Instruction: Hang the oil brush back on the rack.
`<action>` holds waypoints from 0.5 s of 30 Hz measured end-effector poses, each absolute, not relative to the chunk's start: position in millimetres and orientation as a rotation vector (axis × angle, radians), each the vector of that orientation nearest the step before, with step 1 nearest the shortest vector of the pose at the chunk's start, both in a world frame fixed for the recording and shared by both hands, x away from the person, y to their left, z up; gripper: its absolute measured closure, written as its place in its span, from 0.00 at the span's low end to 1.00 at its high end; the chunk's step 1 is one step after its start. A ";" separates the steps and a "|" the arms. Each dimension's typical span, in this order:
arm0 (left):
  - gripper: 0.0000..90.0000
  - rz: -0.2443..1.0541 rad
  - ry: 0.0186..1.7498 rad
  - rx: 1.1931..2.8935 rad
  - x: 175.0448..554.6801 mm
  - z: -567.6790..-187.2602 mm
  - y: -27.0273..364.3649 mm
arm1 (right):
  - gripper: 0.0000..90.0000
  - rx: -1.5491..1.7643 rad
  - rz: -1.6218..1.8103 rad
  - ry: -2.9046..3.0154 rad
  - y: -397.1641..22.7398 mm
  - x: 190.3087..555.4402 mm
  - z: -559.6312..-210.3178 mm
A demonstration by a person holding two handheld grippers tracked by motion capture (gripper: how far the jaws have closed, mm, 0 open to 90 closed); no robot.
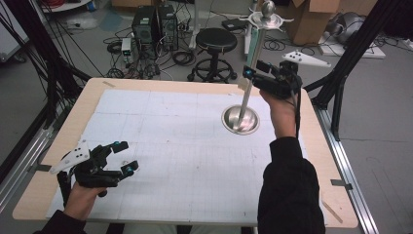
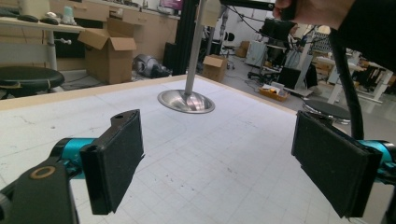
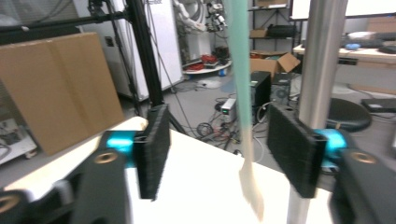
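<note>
Two tools (image 1: 124, 156) (image 1: 251, 68) — open, one stand (image 1: 241, 119), one spatula (image 3: 245, 116)

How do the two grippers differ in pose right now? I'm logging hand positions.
The left gripper sits low over the table's near left part, with nothing between its jaws; the right gripper is raised beside the metal stand's pole, with a hanging teal tool between its jaws. The left points across the table, the right toward the far edge. Both are open.
</note>
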State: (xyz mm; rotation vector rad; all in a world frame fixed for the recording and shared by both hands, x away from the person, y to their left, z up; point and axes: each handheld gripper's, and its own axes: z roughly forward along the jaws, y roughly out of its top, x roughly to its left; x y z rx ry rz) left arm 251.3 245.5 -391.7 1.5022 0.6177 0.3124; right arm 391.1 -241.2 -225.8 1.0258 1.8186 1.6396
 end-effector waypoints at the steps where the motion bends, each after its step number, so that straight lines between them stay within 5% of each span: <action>1: 0.19 0.314 0.620 1.500 251.3 -391.7 246.0 | 0.37 1.026 1.623 1.815 -241.7 386.4 -229.4; 9: 0.19 0.332 0.645 1.479 252.7 -392.2 250.8 | 0.23 0.994 1.504 1.920 -247.0 344.9 -288.8; 15: 0.19 0.342 0.658 1.489 253.9 -393.7 251.8 | 0.22 0.929 1.409 1.993 -248.5 306.6 -339.6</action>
